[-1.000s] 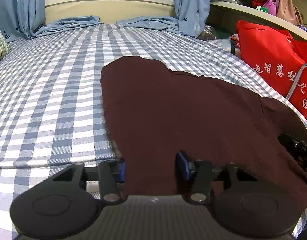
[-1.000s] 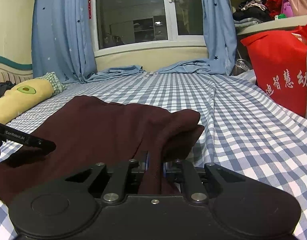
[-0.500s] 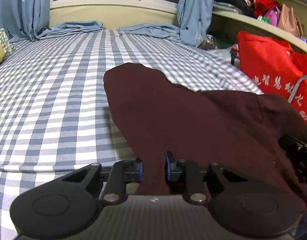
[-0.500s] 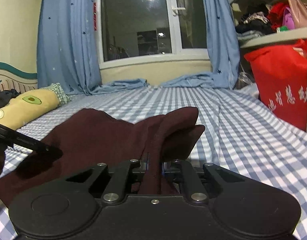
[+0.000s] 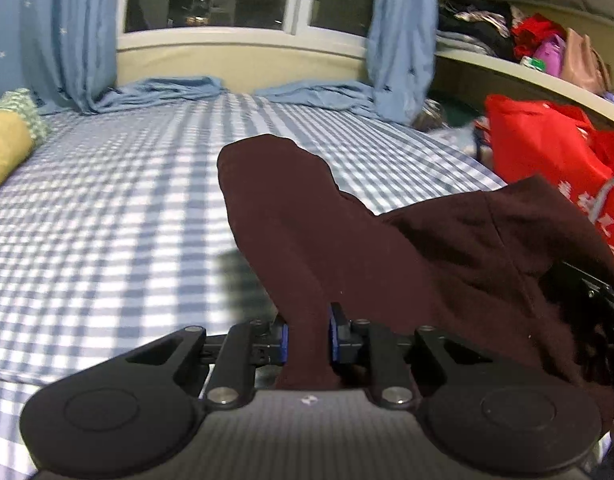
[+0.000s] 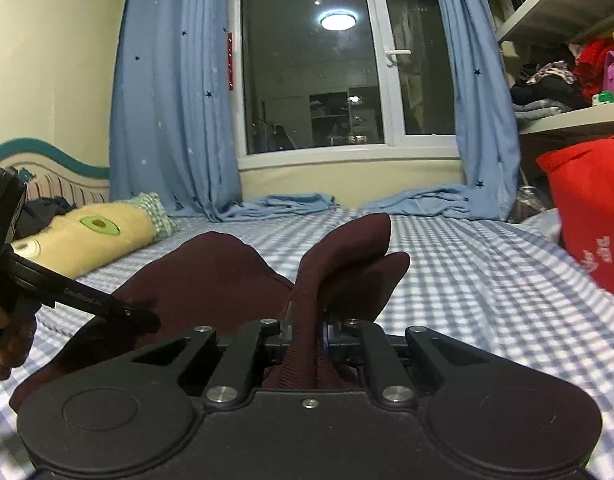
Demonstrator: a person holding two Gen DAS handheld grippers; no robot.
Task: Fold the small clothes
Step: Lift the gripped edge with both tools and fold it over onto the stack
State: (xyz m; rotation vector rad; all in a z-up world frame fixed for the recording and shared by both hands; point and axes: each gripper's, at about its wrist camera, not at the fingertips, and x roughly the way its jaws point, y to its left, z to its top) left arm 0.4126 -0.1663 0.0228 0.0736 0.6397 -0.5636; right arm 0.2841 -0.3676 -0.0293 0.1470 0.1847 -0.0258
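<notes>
Both hand-held grippers (image 5: 307,338) (image 6: 305,334) clamping maroon garment (image 5: 387,248)

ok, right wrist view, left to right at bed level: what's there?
left gripper → avocado pillow → maroon garment pinched in the right gripper → checked sheet → red bag

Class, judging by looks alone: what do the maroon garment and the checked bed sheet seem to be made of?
Maroon garment: probably soft knit, matte; fine ribbing shows near the right gripper.
Checked bed sheet: likely thin woven cotton, matte, lying flat with shallow wrinkles.
</notes>
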